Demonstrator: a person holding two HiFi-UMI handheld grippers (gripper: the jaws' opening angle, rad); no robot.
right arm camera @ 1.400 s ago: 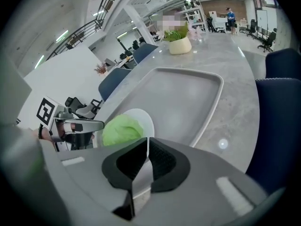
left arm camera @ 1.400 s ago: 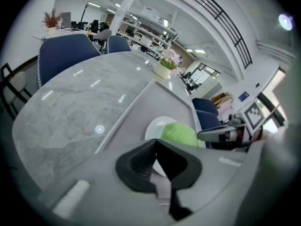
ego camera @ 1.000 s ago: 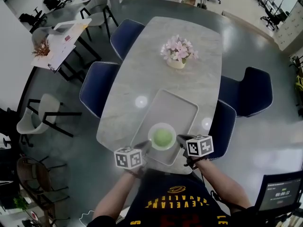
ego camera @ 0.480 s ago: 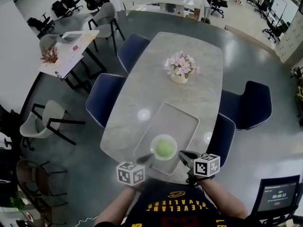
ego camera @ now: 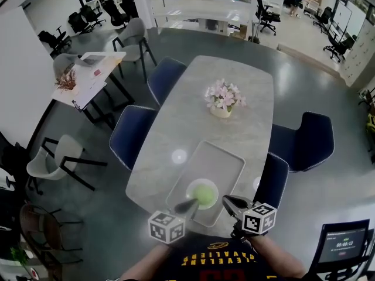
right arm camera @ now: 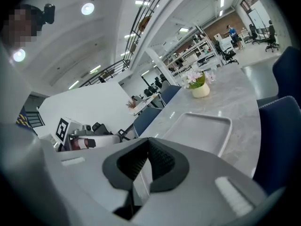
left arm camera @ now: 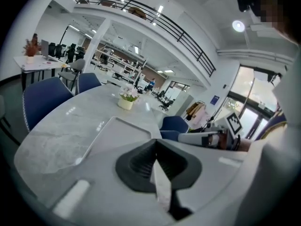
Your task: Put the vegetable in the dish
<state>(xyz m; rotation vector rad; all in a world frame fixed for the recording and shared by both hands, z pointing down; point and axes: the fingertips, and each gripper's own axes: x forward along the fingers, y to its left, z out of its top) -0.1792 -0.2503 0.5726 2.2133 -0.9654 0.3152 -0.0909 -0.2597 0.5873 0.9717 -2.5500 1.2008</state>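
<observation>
Evidently the placing step was complete: the green vegetable (ego camera: pixel 203 194) lay inside the dish (ego camera: pixel 191 188), which stood at the near end of the tray (ego camera: pixel 221 158) on the worktop (ego camera: pixel 176 119). The left hand-held gripper (ego camera: pixel 188 205) and the right hand-held gripper (ego camera: pixel 228 202) were just beside the dish, one on each side. Each had its jaws closed together on nothing. In my judgement, the next move called only for drawing both clear without knocking the dish.
</observation>
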